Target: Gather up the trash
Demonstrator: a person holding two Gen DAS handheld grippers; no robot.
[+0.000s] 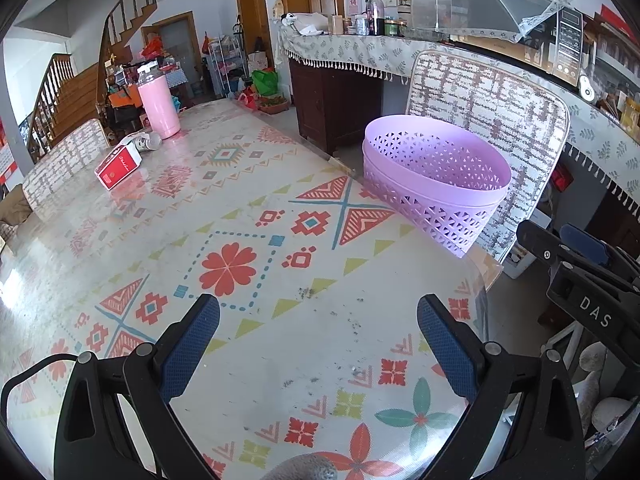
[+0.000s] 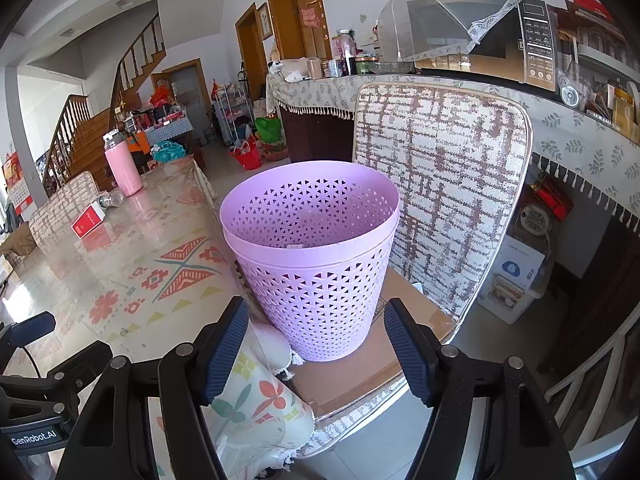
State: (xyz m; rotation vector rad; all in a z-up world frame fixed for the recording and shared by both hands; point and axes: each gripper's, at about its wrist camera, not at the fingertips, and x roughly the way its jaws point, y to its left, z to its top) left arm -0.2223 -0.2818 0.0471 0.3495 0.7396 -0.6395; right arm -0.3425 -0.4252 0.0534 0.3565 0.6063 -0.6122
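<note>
A long table (image 1: 248, 208) under a glossy patterned cloth carries little: at its far left end a pink tumbler (image 1: 158, 102), a clear bottle lying on its side (image 1: 146, 142) and a red box (image 1: 119, 166) close together. On the right, a chair seat (image 2: 360, 360) bears a lilac perforated wastebasket (image 2: 316, 264).

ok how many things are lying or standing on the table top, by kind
pink tumbler: 1
red box: 1
small bottle lying on its side: 1
total: 3
The purple basket is not counted; it stands on the chair beside the table.
</note>
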